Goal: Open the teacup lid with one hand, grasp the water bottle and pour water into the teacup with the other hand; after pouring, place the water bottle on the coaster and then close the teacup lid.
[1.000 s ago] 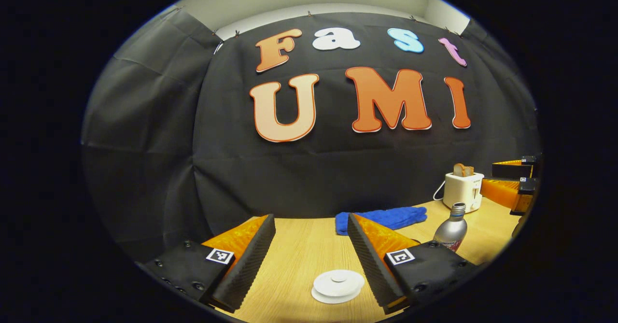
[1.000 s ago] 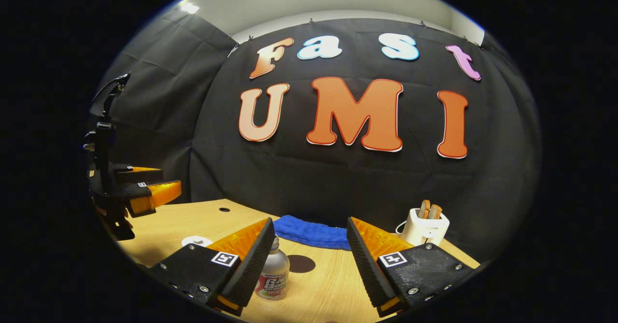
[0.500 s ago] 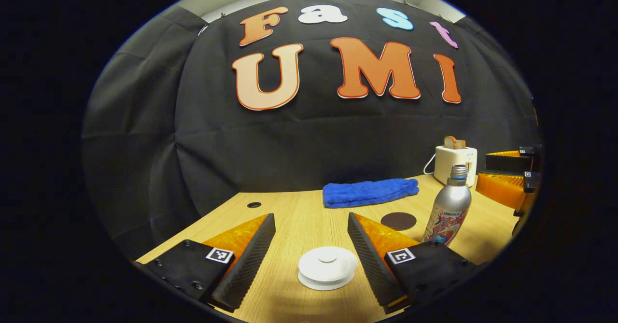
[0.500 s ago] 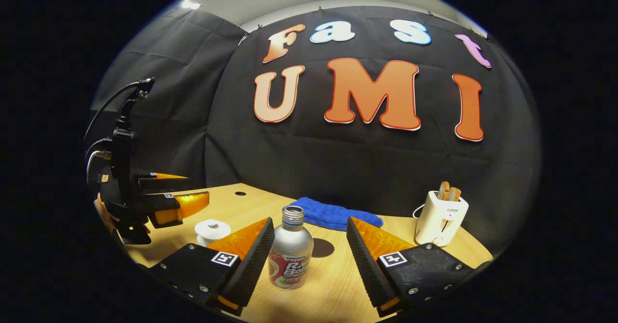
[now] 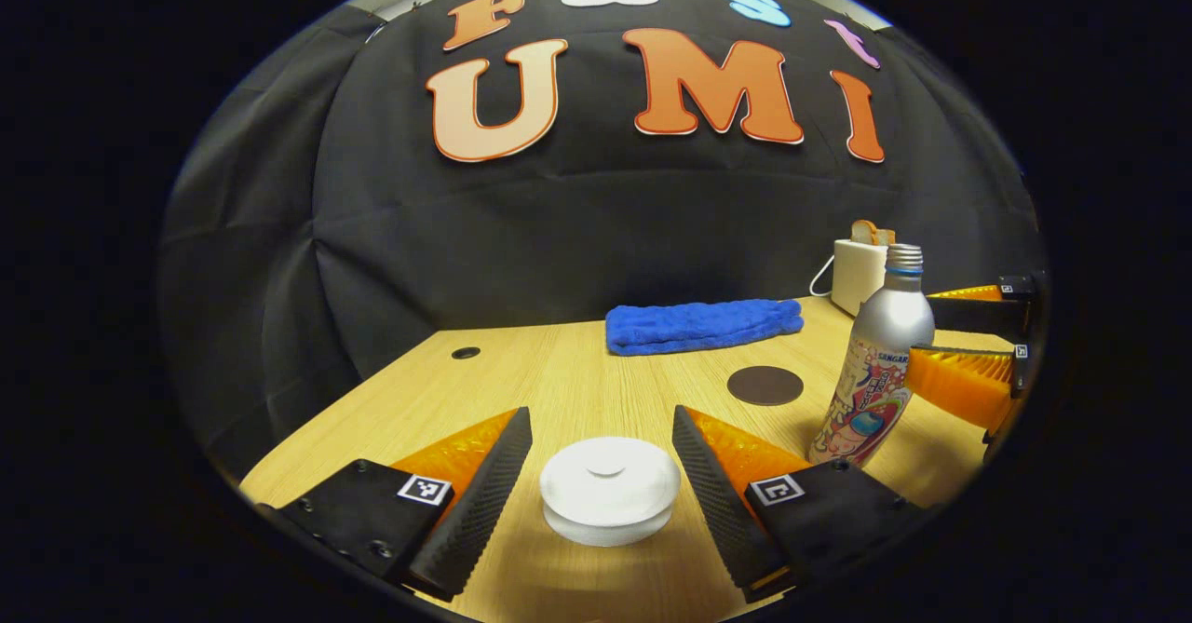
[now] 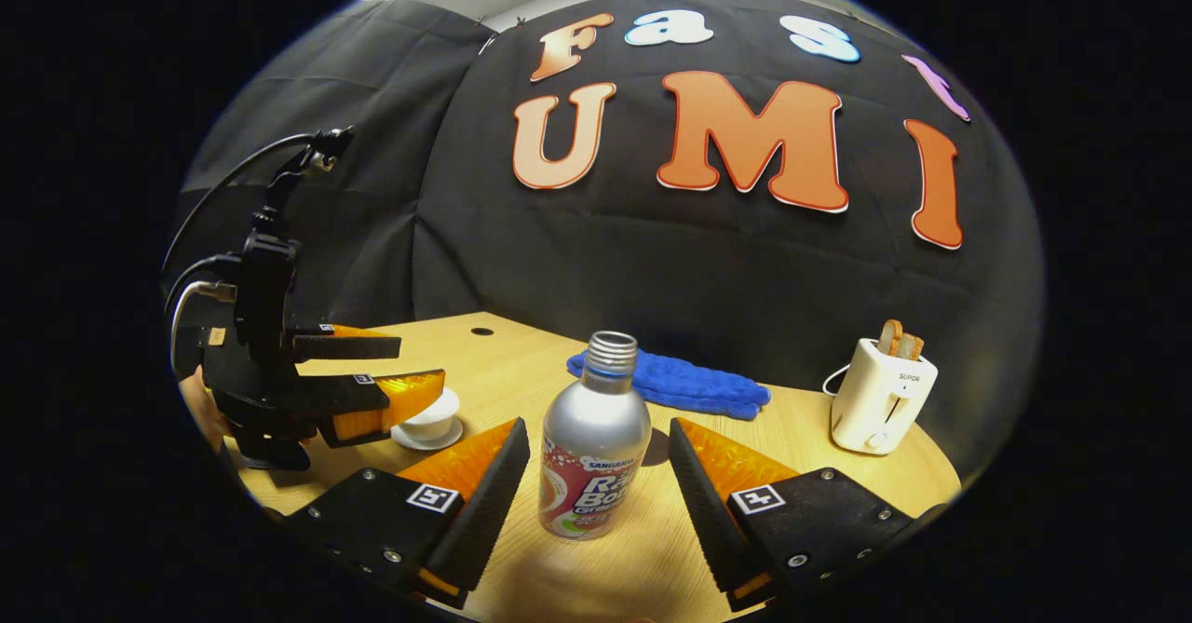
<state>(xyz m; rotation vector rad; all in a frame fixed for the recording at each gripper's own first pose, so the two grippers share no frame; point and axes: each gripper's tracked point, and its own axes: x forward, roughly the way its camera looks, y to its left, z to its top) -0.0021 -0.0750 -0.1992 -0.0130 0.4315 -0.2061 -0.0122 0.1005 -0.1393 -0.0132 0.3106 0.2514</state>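
White lid point(image 5: 609, 488) is sitting between your left gripper point(image 5: 603, 493) fingers, which are standing wide, bracketing it for the lift. You are holding the right gripper point(image 6: 596, 502) wide too, the bottle point(image 6: 594, 451) standing untouched between its fingers, ready for grasping.

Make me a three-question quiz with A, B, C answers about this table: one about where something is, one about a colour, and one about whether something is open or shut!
1. Where is the water bottle?
A. between the right gripper's fingers
B. on the coaster
C. inside the toaster

2. What colour is the folded cloth?
A. red
B. blue
C. green

3. How is the lid of the teacup?
A. lifted off
B. lying on the cloth
C. on the cup

Answers:
1 A, it stands upright in the gap between the open fingers.
2 B, it is bright blue.
3 C, it sits on the cup between the left gripper's open fingers.
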